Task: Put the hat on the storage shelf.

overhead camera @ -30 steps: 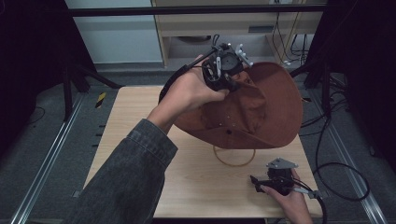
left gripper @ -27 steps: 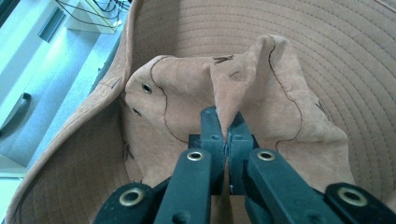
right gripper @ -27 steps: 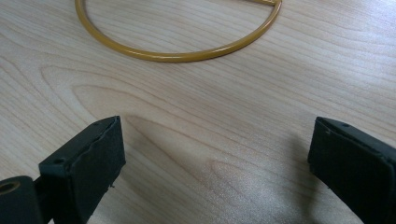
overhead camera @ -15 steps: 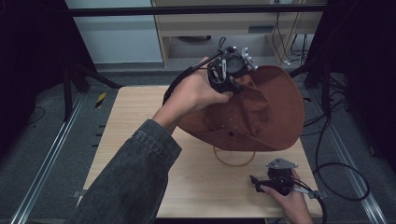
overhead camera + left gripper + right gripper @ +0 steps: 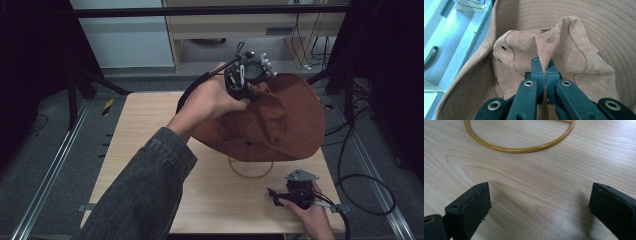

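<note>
Pinching a fold of the brown hat (image 5: 564, 40), the left gripper (image 5: 545, 72) holds it above the yellow ring (image 5: 519, 146), which lies just ahead of the right gripper (image 5: 539, 202), jaws apart on the worktop (image 5: 150, 150)

Setting was a lab-type recording bay. A small wooden table (image 5: 150, 150) stood on grey carpet (image 5: 45, 150) between metal floor rails (image 5: 50, 170). Black stands (image 5: 75, 85), loose cables (image 5: 360, 180) and pale cabinets (image 5: 130, 40) surrounded it.
</note>
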The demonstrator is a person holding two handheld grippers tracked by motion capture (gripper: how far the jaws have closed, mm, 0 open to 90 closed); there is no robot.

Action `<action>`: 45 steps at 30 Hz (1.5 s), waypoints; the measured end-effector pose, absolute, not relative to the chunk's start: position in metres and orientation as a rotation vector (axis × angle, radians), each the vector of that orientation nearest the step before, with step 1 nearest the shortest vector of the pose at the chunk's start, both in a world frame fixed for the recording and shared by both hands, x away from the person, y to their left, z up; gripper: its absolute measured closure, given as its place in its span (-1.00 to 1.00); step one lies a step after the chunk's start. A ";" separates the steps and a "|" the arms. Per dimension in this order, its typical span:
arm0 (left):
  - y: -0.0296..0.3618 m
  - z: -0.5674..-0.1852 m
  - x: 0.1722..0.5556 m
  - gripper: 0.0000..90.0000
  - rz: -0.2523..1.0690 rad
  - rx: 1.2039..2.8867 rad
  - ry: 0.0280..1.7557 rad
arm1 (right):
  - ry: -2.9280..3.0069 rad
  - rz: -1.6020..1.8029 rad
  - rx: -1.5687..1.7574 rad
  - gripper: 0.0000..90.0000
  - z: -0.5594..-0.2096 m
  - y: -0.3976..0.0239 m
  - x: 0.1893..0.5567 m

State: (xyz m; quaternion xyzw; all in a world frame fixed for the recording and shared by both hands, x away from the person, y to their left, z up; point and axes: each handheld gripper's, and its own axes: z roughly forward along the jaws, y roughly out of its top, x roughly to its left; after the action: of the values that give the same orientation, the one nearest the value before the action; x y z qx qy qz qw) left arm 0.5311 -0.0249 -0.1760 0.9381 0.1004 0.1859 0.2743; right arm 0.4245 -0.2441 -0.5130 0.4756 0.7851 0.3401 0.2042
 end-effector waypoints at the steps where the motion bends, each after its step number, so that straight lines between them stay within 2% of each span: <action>1: -0.025 -0.177 0.532 0.97 0.499 2.525 0.272 | 2.190 0.948 1.326 -0.91 -0.513 -0.244 0.425; 45: -0.039 -0.211 0.550 0.93 0.411 2.528 0.322 | 2.190 0.948 1.325 -0.91 -0.513 -0.244 0.424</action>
State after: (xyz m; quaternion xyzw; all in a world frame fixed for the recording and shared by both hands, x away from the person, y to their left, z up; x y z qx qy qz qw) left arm 0.5496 -0.0391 -0.2113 0.9411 0.1200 0.1530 0.2767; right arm 0.4244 -0.2442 -0.5129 0.4751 0.7855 0.3399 0.2044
